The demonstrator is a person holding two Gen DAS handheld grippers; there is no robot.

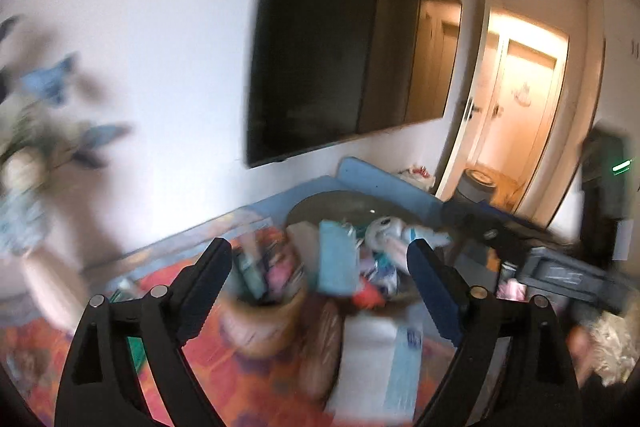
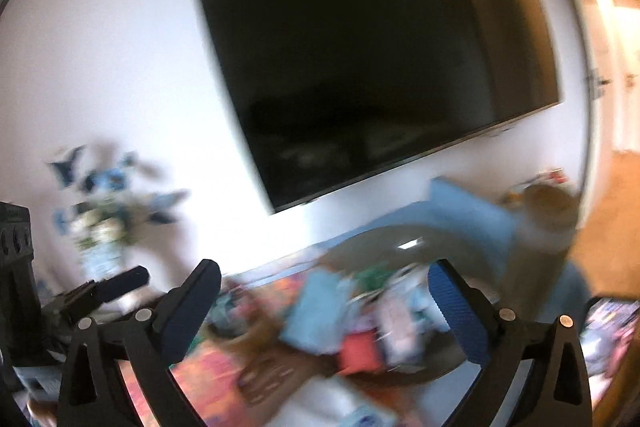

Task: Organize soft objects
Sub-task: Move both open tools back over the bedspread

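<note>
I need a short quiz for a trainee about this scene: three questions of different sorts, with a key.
1. True or false: the left gripper holds a soft object.
2. What hangs on the white wall? A) mirror B) dark television C) clock
3. Fill in: the light blue cloth lies in the pile beside a plush ____.

Key:
1. False; its jaws stand wide apart with nothing between them, as do those of the right gripper.
2. B
3. toy

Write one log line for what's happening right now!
left tool open, empty | right tool open, empty | soft toy pile ahead, untouched | views blurred
</note>
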